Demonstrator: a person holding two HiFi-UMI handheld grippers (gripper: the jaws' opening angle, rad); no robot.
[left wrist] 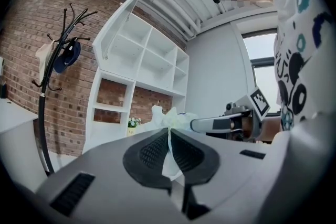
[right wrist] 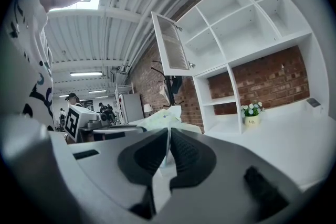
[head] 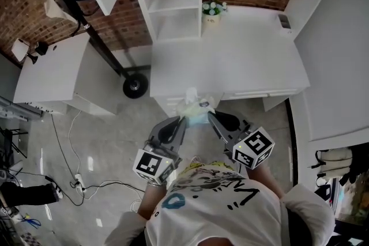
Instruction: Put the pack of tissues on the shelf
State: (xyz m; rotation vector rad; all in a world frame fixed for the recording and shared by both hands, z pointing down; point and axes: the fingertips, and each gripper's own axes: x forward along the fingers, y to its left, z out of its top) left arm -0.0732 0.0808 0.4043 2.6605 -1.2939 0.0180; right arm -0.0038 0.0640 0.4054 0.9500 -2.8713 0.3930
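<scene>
The pack of tissues is hanging between the two grippers, above the near edge of the tabletop. The left gripper is pinching a fold of the wrapper on one side, and the right gripper is pinching the wrapper on the other. The pack's long axis seems to be running side to side across the person, though the crumpled film makes that hard to read. The shelf is standing ahead and slightly left, at the far side of the tabletop, beside a small flower pot. Both grippers are equally near, so the carry forward is probably calling for both together.
</scene>
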